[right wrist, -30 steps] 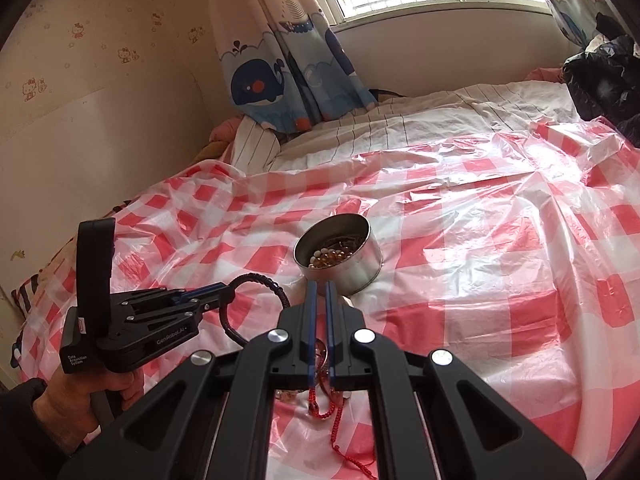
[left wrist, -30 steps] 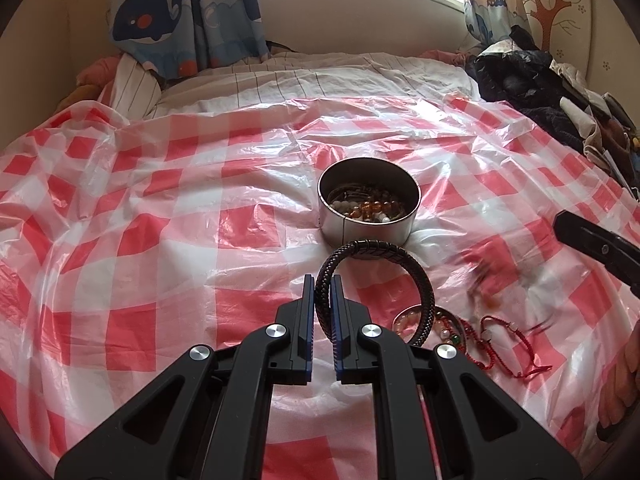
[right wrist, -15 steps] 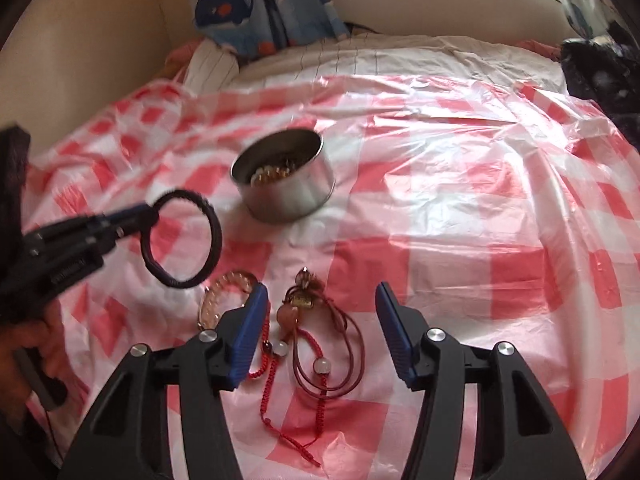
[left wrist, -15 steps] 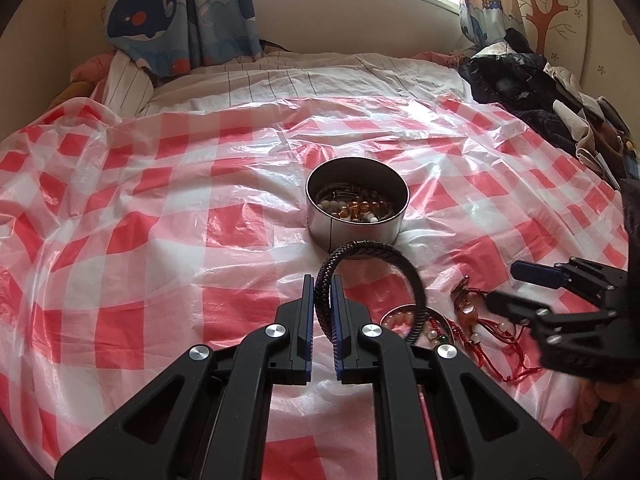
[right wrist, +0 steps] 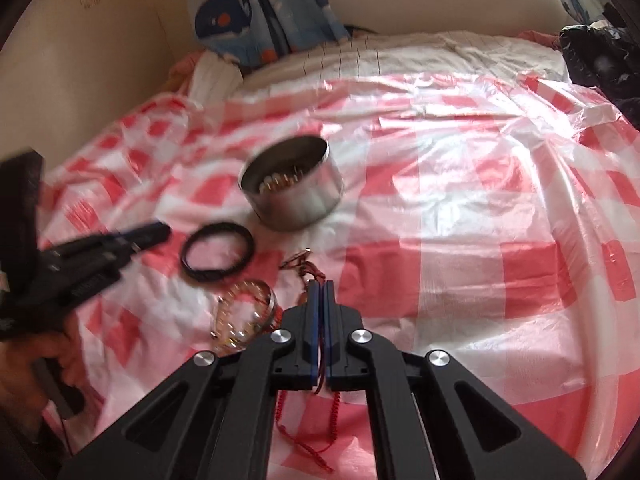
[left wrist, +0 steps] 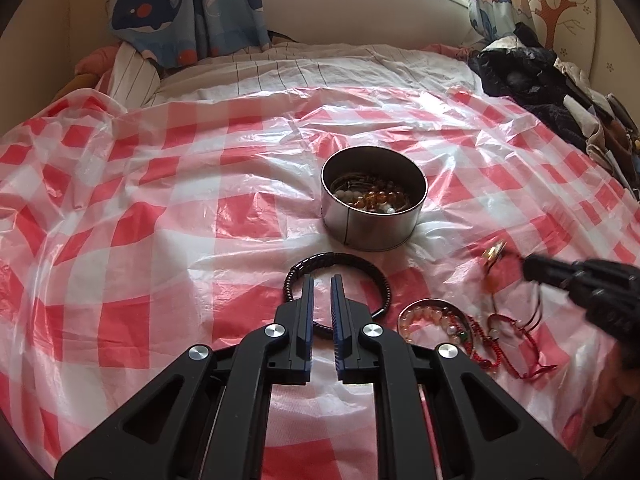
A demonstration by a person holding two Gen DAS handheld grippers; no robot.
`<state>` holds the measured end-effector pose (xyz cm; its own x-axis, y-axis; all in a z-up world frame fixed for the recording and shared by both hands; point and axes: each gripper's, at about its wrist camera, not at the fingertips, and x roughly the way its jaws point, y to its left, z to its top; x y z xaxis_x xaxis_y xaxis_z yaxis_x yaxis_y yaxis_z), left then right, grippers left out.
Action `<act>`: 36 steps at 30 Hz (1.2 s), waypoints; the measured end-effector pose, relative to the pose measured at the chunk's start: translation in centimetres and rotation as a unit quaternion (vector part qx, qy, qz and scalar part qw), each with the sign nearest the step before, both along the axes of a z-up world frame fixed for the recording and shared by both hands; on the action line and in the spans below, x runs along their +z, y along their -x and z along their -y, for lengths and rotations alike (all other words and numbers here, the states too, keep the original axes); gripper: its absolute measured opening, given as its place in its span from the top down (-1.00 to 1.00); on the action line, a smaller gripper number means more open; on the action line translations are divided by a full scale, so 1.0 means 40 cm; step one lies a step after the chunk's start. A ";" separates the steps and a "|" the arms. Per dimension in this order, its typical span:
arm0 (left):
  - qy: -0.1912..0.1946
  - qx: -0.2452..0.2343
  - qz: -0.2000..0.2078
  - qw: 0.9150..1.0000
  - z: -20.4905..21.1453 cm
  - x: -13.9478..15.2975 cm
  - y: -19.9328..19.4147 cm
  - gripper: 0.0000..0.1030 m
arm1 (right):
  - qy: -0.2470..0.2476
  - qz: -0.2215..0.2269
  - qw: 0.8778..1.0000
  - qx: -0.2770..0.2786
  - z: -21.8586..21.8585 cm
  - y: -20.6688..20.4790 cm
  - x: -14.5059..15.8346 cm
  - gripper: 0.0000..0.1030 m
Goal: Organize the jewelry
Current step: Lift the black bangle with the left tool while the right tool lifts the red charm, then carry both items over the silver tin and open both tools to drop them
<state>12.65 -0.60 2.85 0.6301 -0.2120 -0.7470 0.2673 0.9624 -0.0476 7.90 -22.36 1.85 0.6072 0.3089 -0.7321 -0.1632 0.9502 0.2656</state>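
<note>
Seen from the left wrist, the left gripper [left wrist: 323, 280] hangs low over a red-and-white checked plastic sheet [left wrist: 160, 240] spread on a bed [left wrist: 320, 68]. Its jaws stand almost together, a slim gap between them, clamped on nothing. The black braided bracelet [left wrist: 340, 257] lies flat on the sheet just under and beyond the tips. Past it stands a round metal tin [left wrist: 372, 228] (beads already inside). To the right lies a pale beaded bracelet [left wrist: 424, 314], touching a tangle of red cord bracelet [left wrist: 516, 322]. The right gripper [left wrist: 528, 268] reaches in from the right edge, a blurred gold charm at its tip.

From the right wrist, the right jaws have just been closing and now meet on the red cord, whose strands run between them and trail below. The black bracelet lies apart from the left gripper's tip, near the tin. A hand [right wrist: 24, 368] holds the left gripper's handle.
</note>
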 end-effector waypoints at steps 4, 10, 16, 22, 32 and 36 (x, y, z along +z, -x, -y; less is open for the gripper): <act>-0.027 -0.004 -0.012 1.000 0.015 -0.033 -0.035 0.84 | -0.023 0.023 0.999 -0.009 0.008 0.004 0.031 0.95; -0.054 -0.004 -0.045 0.998 0.033 -0.099 -0.067 0.84 | -0.053 0.019 0.998 -0.009 0.022 -0.003 0.032 0.95; -0.031 -0.016 -0.029 0.999 0.037 -0.067 -0.049 1.00 | -0.060 0.028 0.998 -0.007 0.022 0.006 0.041 0.95; 0.003 -0.007 -0.010 1.000 0.012 -0.005 -0.035 1.00 | -0.067 0.050 0.996 -0.008 0.026 0.015 0.061 0.95; -0.047 -0.002 -0.034 0.998 0.021 -0.077 -0.081 0.17 | -0.077 0.042 0.996 0.001 0.018 0.011 0.051 0.95; -0.053 -0.001 -0.046 0.998 0.019 -0.100 -0.084 0.56 | -0.079 0.041 0.996 0.005 0.014 0.011 0.051 0.95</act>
